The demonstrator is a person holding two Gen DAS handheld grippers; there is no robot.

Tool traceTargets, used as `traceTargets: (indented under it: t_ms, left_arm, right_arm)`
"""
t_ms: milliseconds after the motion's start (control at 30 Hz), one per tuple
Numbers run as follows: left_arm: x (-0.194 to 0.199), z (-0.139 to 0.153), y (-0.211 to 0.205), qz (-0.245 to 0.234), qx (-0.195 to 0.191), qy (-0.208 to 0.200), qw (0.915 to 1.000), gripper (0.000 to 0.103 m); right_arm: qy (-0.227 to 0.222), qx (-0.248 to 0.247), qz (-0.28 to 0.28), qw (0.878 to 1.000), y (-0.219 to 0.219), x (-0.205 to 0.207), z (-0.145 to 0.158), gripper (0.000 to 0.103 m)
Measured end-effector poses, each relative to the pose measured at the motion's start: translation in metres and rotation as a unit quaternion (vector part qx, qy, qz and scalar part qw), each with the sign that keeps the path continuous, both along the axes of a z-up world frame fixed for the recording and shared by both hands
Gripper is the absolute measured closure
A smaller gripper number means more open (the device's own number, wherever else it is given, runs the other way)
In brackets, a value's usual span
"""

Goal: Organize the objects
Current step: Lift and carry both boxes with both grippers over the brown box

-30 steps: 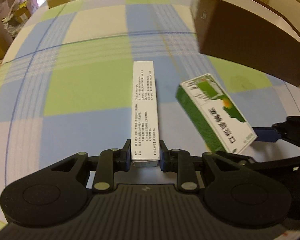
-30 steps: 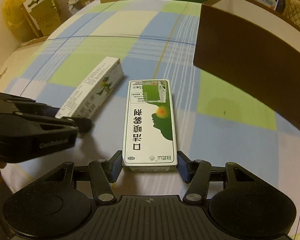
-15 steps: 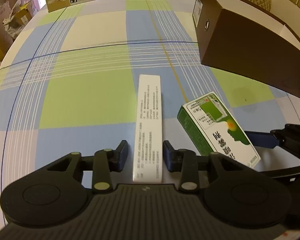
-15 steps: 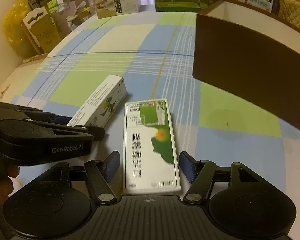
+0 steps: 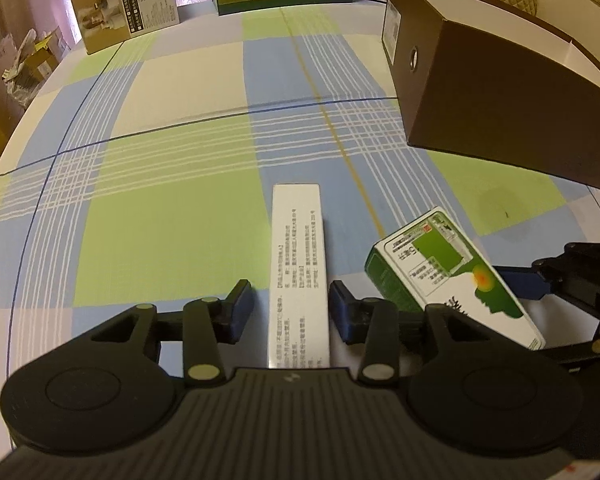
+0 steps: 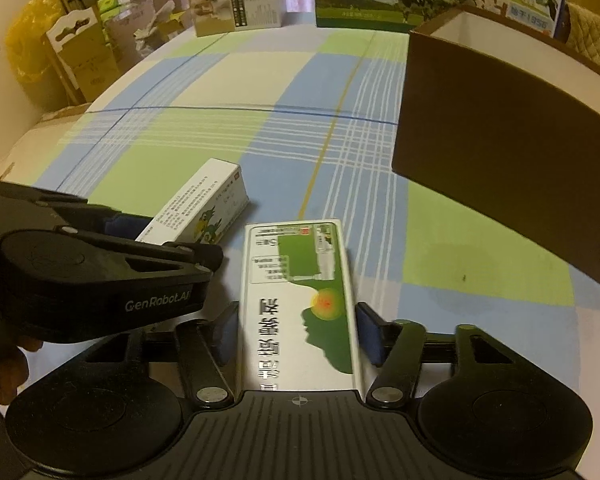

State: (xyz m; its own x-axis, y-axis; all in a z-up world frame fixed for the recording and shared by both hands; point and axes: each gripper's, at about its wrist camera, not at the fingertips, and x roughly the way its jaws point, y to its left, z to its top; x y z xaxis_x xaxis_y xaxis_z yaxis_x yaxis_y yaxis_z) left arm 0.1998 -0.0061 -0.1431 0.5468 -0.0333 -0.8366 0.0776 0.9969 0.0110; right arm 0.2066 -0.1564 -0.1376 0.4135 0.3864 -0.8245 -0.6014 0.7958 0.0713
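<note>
**A:** Left wrist view: left gripper (image 5: 292,306) has its blue pads spread, a visible gap on both sides of the narrow white box (image 5: 299,276). Not clamped. Box lies flat on the plaid tablecloth (image 5: 160,220), long axis straight along the fingers, far end pointing away from the camera, near end under the gripper body.

**B:** And the right?

**A:** Right wrist view: right gripper (image 6: 296,332) also spread, pads standing just off both long edges of the green-and-white box (image 6: 298,300). Holding nothing. That box lies flat too, long axis along the fingers, printed text upside down to the camera.

**B:** Relative layout?

**A:** Boxes sit near each other, not touching. From the left camera the green one (image 5: 456,280) runs diagonally, far end angled toward the white box. From the right camera the white box (image 6: 198,210) runs diagonally up-right, with the left gripper (image 6: 152,240) over its near end. Brown open carton (image 6: 500,148) stands further back on the right, well apart.

**B:** Versus 1 s ago?

**A:** Both were clamped on their boxes then. Half a second ago they had opened; now the gaps are about the same or slightly wider. Both boxes reach further back under the grippers than before.
</note>
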Motion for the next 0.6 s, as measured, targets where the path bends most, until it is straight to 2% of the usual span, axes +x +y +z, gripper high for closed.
traceTargets:
  t_ms: [133, 333, 600]
  left_arm:
    - [0.0, 0.0001, 0.001, -0.003, -0.003, 0.0, 1.0, 0.067]
    - [-0.0016, 0.0008, -0.0002, -0.01, -0.003, -0.002, 0.9999, 0.08]
    - [-0.0029, 0.0017, -0.0009, -0.011, -0.003, 0.0, 0.9999, 0.081]
  right_arm:
    - [-0.001, 0.003, -0.001, 1.0, -0.0012, 0.0009, -0.0008, 0.05]
    - [-0.002, 0.003, 0.0, 1.0, -0.001, 0.0006, -0.0006, 0.05]
    - [0.001, 0.004, -0.005, 1.0, -0.0026, 0.0004, -0.0003, 0.05]
